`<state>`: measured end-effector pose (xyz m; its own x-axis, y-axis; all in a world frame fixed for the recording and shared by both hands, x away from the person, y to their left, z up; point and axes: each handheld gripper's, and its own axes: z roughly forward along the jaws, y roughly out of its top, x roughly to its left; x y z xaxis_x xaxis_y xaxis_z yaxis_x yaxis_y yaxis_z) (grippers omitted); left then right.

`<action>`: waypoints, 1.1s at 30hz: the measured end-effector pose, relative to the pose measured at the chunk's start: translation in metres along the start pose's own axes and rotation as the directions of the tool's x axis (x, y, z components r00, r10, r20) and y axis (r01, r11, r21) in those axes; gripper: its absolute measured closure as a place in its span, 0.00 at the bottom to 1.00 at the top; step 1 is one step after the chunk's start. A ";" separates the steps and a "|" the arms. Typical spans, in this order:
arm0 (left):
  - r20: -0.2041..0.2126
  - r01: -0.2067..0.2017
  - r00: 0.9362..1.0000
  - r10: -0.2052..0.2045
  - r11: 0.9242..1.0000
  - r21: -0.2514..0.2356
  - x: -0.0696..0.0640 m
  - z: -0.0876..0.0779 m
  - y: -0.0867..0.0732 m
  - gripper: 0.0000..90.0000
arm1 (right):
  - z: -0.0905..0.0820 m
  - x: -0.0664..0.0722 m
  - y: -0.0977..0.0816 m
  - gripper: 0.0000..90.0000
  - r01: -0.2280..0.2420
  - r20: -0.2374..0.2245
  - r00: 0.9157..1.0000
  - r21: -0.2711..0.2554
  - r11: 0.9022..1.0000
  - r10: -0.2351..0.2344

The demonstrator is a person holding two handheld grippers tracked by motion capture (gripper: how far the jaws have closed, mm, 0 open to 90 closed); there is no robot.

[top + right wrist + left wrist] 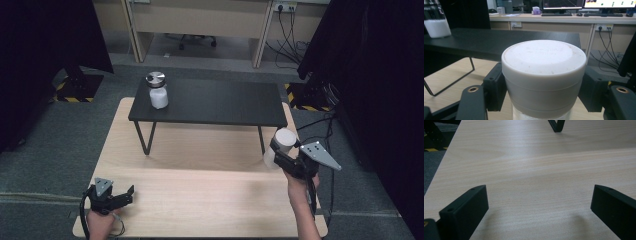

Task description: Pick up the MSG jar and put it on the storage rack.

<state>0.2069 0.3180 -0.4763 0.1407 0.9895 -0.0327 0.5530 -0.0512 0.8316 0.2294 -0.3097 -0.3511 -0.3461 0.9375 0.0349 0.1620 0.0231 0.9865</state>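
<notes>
My right gripper (281, 151) is shut on a white-lidded jar (280, 146) and holds it in the air at the right side of the table, beside the front right corner of the black shelf (225, 102). In the right gripper view the jar's white lid (544, 67) sits between both black jaws, which press on its sides. A second jar (158, 90), with a metal lid and white contents, stands on the shelf's left end. My left gripper (129, 194) rests low at the table's front left, open, with bare wood between its fingers (464, 212).
The black shelf stands on thin metal legs (145, 137) on the light wooden table (200, 200). Beyond the table are grey carpet, desks and hanging cables (287, 30). Dark curtains flank both sides.
</notes>
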 end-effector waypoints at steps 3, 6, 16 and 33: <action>0.000 0.001 1.000 -0.001 1.000 0.000 0.000 0.000 0.000 0.01 | 0.003 0.000 0.009 0.38 0.003 -0.007 1.000 -0.007 1.000 -0.003; -0.002 0.003 1.000 -0.003 1.000 -0.004 0.000 0.000 0.000 0.01 | 0.006 0.001 0.017 0.38 0.010 -0.010 1.000 -0.010 1.000 -0.010; -0.015 0.025 1.000 -0.025 1.000 -0.010 -0.001 0.000 -0.001 0.01 | 0.019 0.001 0.042 0.38 0.012 -0.032 0.999 -0.013 1.000 -0.012; -0.029 0.013 1.000 -0.013 1.000 -0.003 -0.004 0.001 0.000 0.01 | 0.042 -0.002 0.071 0.38 0.030 -0.067 0.997 -0.014 0.999 -0.031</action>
<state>0.2069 0.3135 -0.4765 0.1100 0.9936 -0.0274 0.5521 -0.0382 0.8329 0.2804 -0.2952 -0.2882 -0.4124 0.9109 0.0149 0.1387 0.0466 0.9892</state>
